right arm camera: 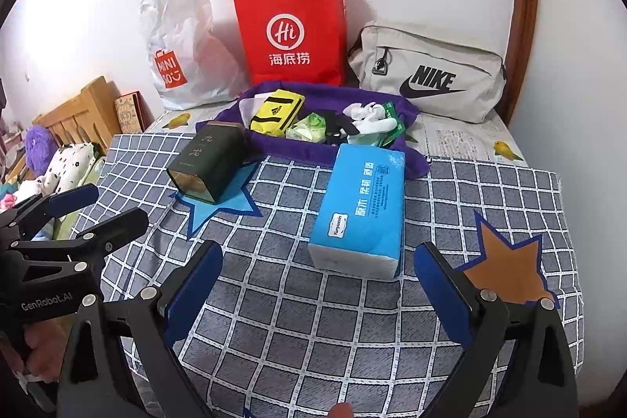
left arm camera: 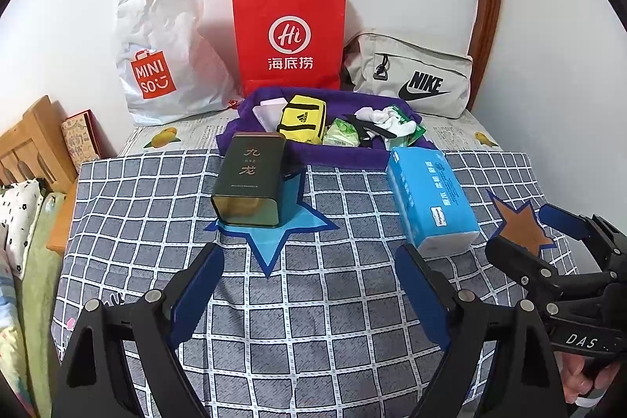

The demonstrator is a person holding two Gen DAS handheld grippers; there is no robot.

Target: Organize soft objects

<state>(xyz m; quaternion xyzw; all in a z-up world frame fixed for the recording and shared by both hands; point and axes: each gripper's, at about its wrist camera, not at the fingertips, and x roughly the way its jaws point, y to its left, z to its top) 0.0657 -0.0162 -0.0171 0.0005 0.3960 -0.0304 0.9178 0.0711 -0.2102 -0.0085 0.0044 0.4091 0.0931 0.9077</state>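
The checked cloth point(left arm camera: 313, 300) covered the surface beneath both claws, running from their fingers out to the far wall. Beyond it, well ahead of the claws, stood a red paper bag point(left arm camera: 289, 38), with a white plastic bag point(left arm camera: 164, 57) to its left and a grey Nike pouch point(left arm camera: 411, 77) to its right. In front of those lay the purple cloth point(left arm camera: 341, 155), heaped with soft items: a yellow pouch point(left arm camera: 303, 120), a green packet point(left arm camera: 345, 136) and white socks point(left arm camera: 386, 116). Nearer, a blue tissue pack point(right arm camera: 360, 210) lay just ahead of the right claw point(right arm camera: 317, 296), slightly left of its centre line. A dark tin point(left arm camera: 250, 183) stood on a blue star ahead of the left claw point(left arm camera: 309, 300). Both claws hung wide open, gripping nothing, side by side above the cloth.
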